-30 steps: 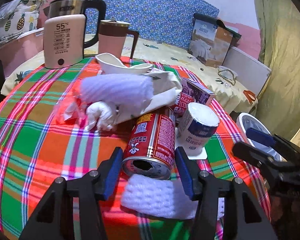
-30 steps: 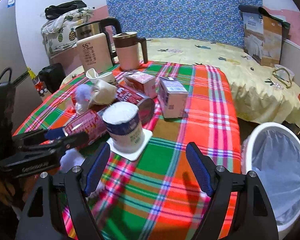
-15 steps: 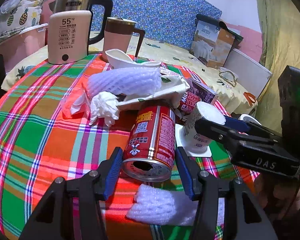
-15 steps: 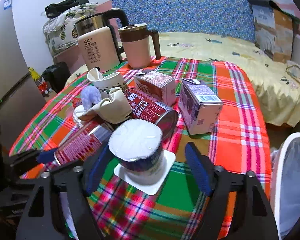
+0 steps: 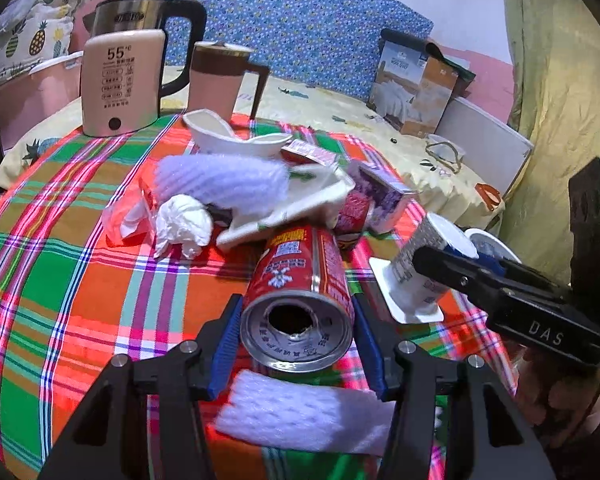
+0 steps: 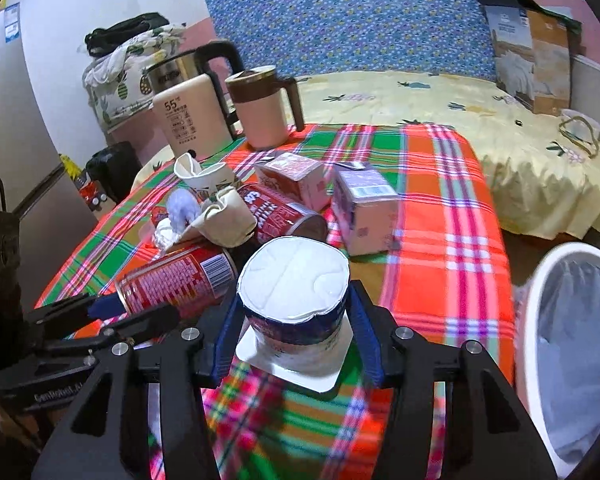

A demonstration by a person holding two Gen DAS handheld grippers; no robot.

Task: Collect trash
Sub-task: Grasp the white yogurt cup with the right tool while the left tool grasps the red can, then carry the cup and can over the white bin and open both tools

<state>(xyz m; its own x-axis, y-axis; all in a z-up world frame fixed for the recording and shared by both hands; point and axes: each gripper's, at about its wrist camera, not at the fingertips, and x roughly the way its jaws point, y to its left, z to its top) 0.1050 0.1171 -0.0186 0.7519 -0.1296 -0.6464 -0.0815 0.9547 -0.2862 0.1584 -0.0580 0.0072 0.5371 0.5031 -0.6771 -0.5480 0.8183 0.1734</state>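
A red drink can (image 5: 300, 272) lies on the plaid tablecloth (image 5: 80, 280) with its opened end facing the camera. My left gripper (image 5: 296, 300) is shut on it, blue pads against both sides. In the right wrist view the can (image 6: 176, 284) and the left gripper (image 6: 100, 312) sit at the lower left. An upturned white and blue yogurt cup (image 6: 294, 276) stands on its flange. The jaws of my right gripper (image 6: 294, 292) are closing around it, and the pads meet its sides. The left wrist view shows the cup (image 5: 420, 256) and right gripper (image 5: 452, 264) at the right.
A white lined bin (image 6: 540, 300) stands by the table's right edge. A white foam sleeve (image 5: 300, 416) lies under the left gripper. Behind are a tissue (image 5: 184, 224), purple foam net (image 5: 220, 180), another red can (image 6: 276, 216), two cartons (image 6: 364, 212), a kettle (image 5: 120, 80) and mug (image 5: 216, 80).
My right gripper moved in from beside the table until the yogurt cup sat between its fingers, and its jaws narrowed onto it. The left gripper stayed around the red can.
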